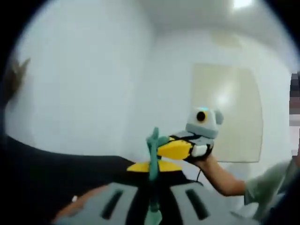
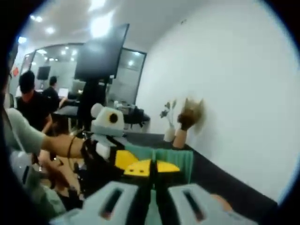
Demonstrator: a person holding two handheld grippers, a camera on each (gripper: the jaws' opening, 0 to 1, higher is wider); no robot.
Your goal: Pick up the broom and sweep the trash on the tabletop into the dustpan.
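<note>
In the left gripper view, the jaws of the left gripper point(image 1: 153, 168) are drawn together on a thin teal strip point(image 1: 153, 150). It is seen edge-on and rises upright past the yellow tips, its long axis in line with the jaws. Whether it belongs to the broom or to the dustpan cannot be told.

Just beyond and to the right, the right gripper point(image 1: 180, 147) is held up by a hand point(image 1: 206, 161), its yellow tip close to the strip. The dark worktop point(image 1: 56, 159) lies below and to the left.

In the right gripper view, the right gripper's point(image 2: 151, 168) jaws stand nearly together with some teal low in the gap. Whether it is gripped cannot be told. A teal ribbed panel point(image 2: 176, 161) is seen broadside just past the tips, slightly right. The left gripper point(image 2: 119, 157) is close on the left.

Both tools are judged to be lifted off the worktop point(image 2: 220, 180), so a descent is called for before sweeping.
</note>
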